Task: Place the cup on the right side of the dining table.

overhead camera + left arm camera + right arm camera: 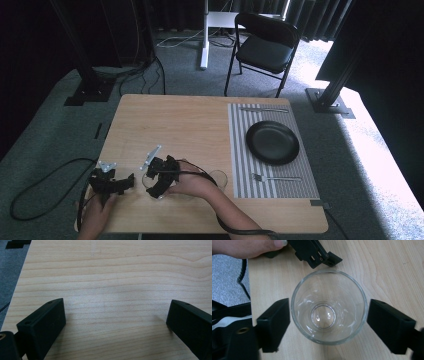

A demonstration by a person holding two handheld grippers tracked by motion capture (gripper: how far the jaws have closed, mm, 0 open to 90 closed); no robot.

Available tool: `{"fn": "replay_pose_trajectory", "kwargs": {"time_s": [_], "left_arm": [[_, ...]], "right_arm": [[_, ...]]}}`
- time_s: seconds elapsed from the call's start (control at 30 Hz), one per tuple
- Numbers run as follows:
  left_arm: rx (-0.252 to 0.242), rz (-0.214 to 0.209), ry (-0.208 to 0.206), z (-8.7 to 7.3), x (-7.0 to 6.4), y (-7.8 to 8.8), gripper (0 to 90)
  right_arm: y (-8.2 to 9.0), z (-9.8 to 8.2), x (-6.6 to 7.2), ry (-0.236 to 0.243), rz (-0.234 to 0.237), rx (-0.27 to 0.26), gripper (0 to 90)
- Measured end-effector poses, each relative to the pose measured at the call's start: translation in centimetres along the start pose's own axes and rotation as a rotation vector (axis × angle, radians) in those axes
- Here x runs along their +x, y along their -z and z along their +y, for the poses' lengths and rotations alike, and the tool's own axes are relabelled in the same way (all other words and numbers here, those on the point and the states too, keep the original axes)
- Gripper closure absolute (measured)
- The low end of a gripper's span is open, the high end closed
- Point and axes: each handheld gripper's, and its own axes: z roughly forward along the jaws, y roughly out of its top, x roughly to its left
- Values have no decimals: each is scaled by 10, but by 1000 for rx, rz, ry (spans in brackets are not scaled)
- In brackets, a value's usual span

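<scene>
Right gripper (328, 322) straddles a clear drinking glass (329, 307) that stands upright on the wooden table (387, 270), looked into from above; one pad sits against or just beside the rim on one side, the other stands a sliver off the far side, so the jaws are half closed around the glass without a plain squeeze yet. By my reading, the step in hand is taking hold of the glass. The next move calls for closing evenly until both pads press the wall, then lifting straight so the smooth glass does not slip or tip. Left gripper (116, 322) hangs over bare wood with its jaws wide and nothing between them; it lies just beyond the glass. No brand, label or writing can be read anywhere.
</scene>
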Motion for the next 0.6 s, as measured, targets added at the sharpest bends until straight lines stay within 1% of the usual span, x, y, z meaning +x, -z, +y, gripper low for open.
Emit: {"fn": "replay_pose_trajectory", "kwargs": {"time_s": [0.13,0.17,0.2,0.3,0.37,0.4,0.5,0.53,0.57,0.6], "left_arm": [[0,0,0,0,0,0,26],[0,0,0,0,0,0,26],[0,0,0,0,0,0,26],[0,0,-1,0,0,0,26],[0,0,0,0,0,0,26],[0,0,0,0,0,0,26],[0,0,0,0,0,0,26],[0,0,0,0,0,0,26],[0,0,0,0,0,0,26],[0,0,0,0,0,0,26]], "right_arm": [[-1,3,0,-5,-4,12,205],[-2,3,1,-2,-6,14,205],[-3,5,1,4,-10,25,226],[-5,6,2,10,-16,36,230],[-6,8,4,15,-22,53,272],[-6,8,4,15,-22,53,272],[-8,10,5,45,-39,67,273],[-8,10,5,45,-39,67,273],[-8,11,7,66,-44,74,275],[-8,11,8,74,-41,76,277]]}}
